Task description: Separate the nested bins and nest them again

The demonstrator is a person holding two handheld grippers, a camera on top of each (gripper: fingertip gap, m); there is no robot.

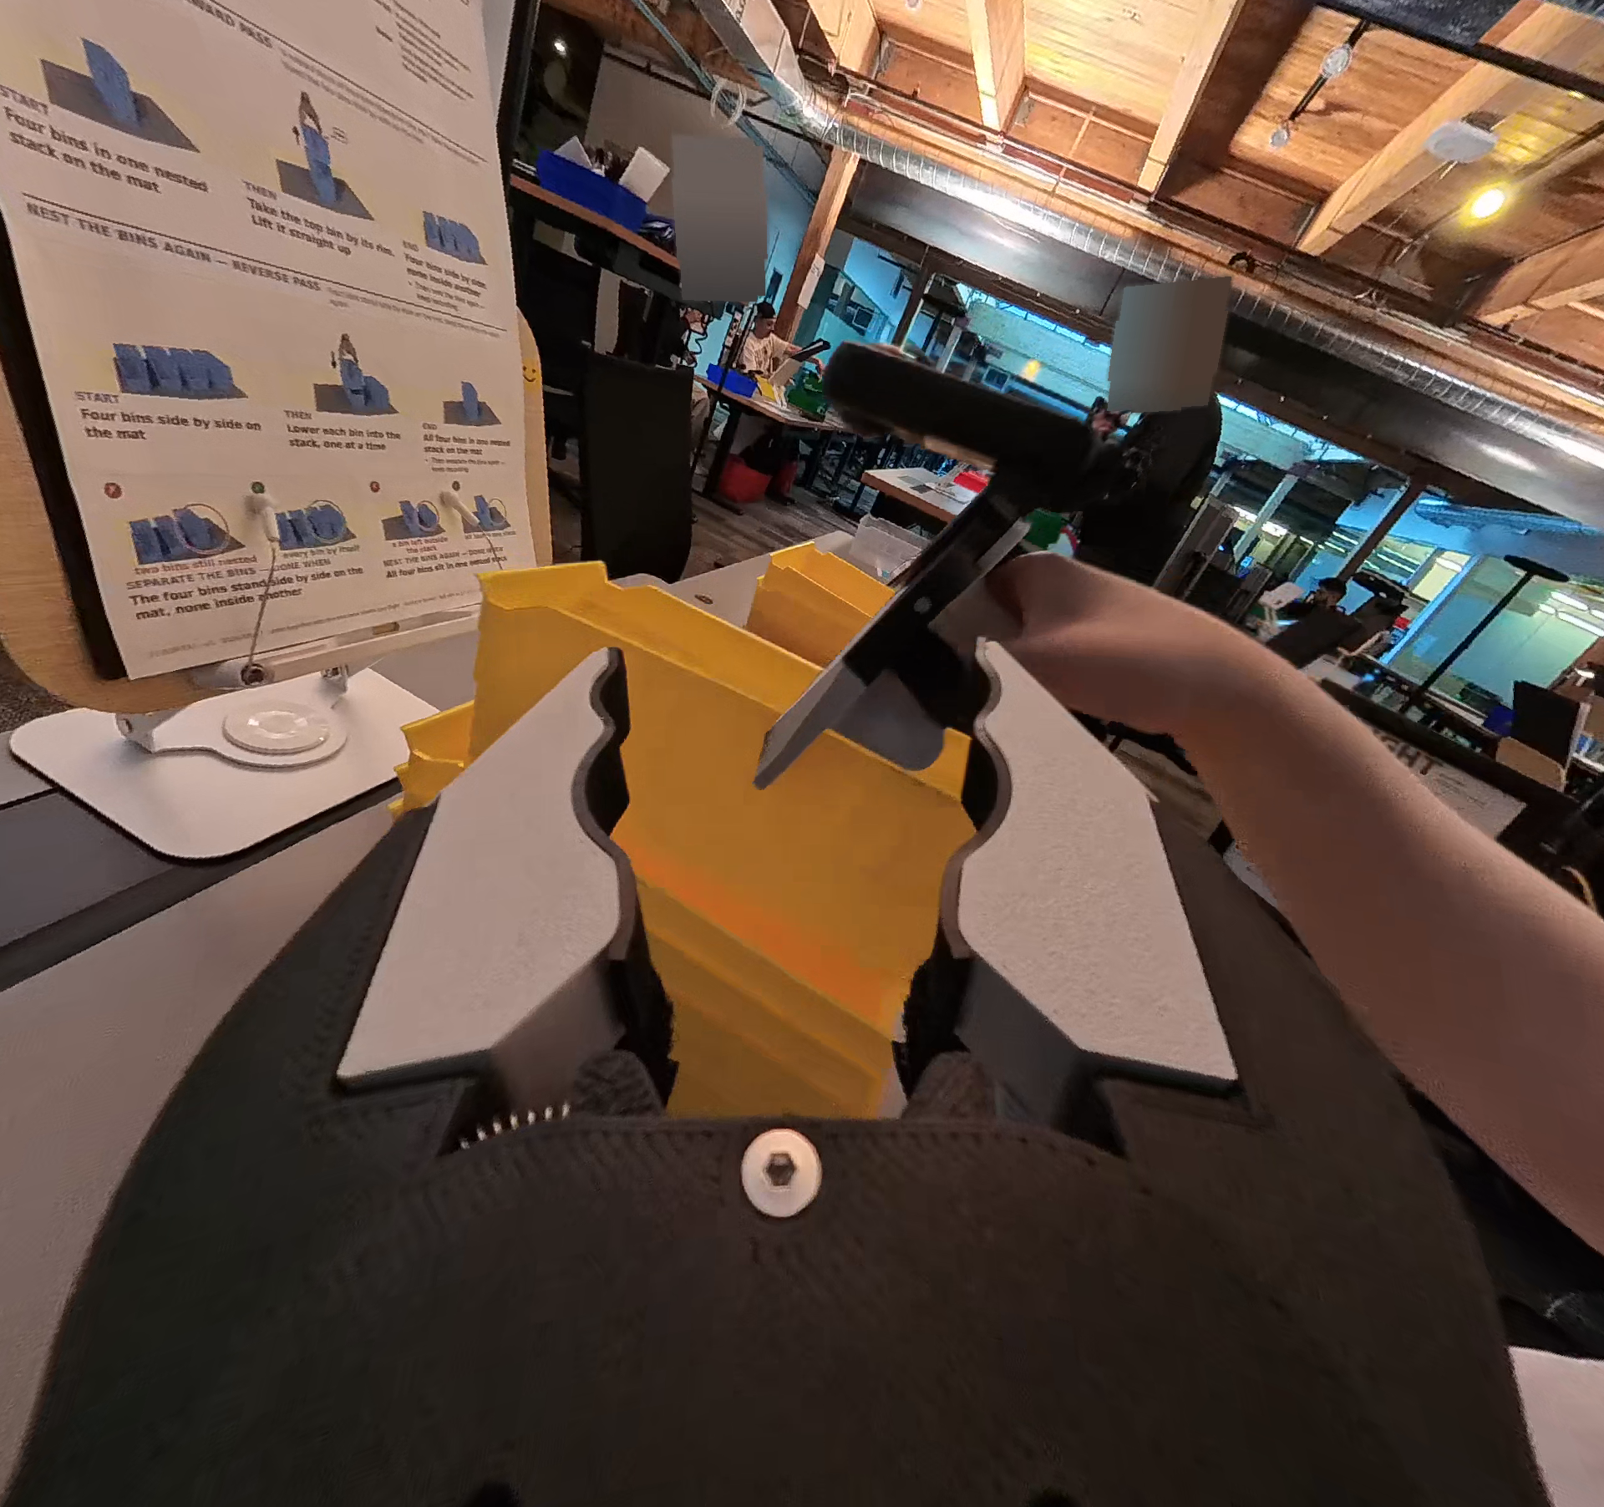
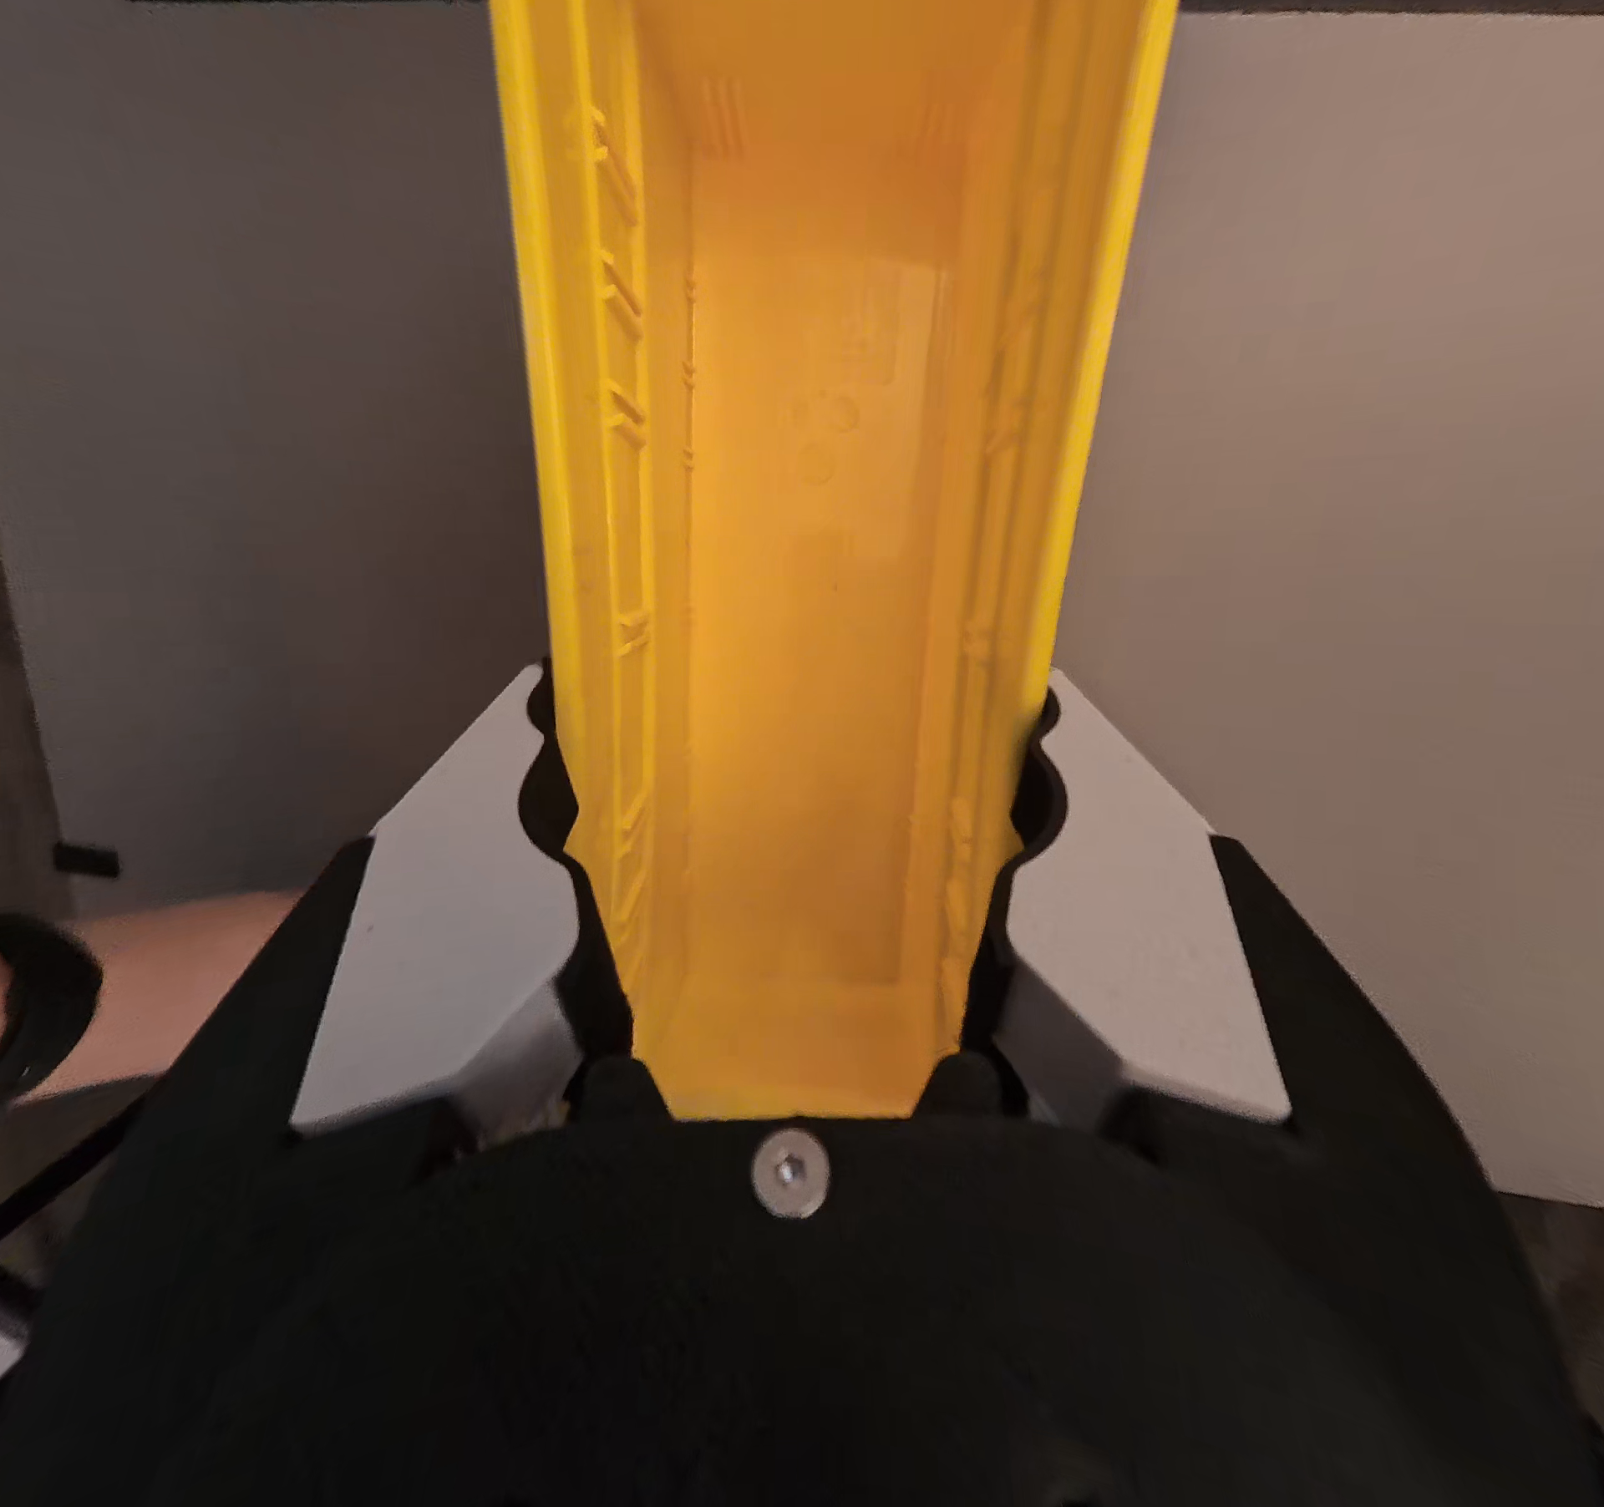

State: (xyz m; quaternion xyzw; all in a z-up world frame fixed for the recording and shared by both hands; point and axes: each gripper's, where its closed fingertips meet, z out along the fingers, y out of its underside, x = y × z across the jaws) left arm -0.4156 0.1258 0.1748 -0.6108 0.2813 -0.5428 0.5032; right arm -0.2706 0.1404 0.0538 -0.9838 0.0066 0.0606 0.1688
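The left gripper (image 1: 794, 736) has its jaws clenched on the sides of a yellow bin (image 1: 781, 840), with more yellow bins (image 1: 816, 597) nested or standing just behind it on the tabletop (image 1: 104, 1057). The right gripper (image 2: 794, 780) looks straight down into the open yellow bin (image 2: 825, 511), its jaws pressed against the bin's two outer walls. An instruction sheet (image 1: 252, 276) on a white stand (image 1: 208, 780) sits left of the bin.
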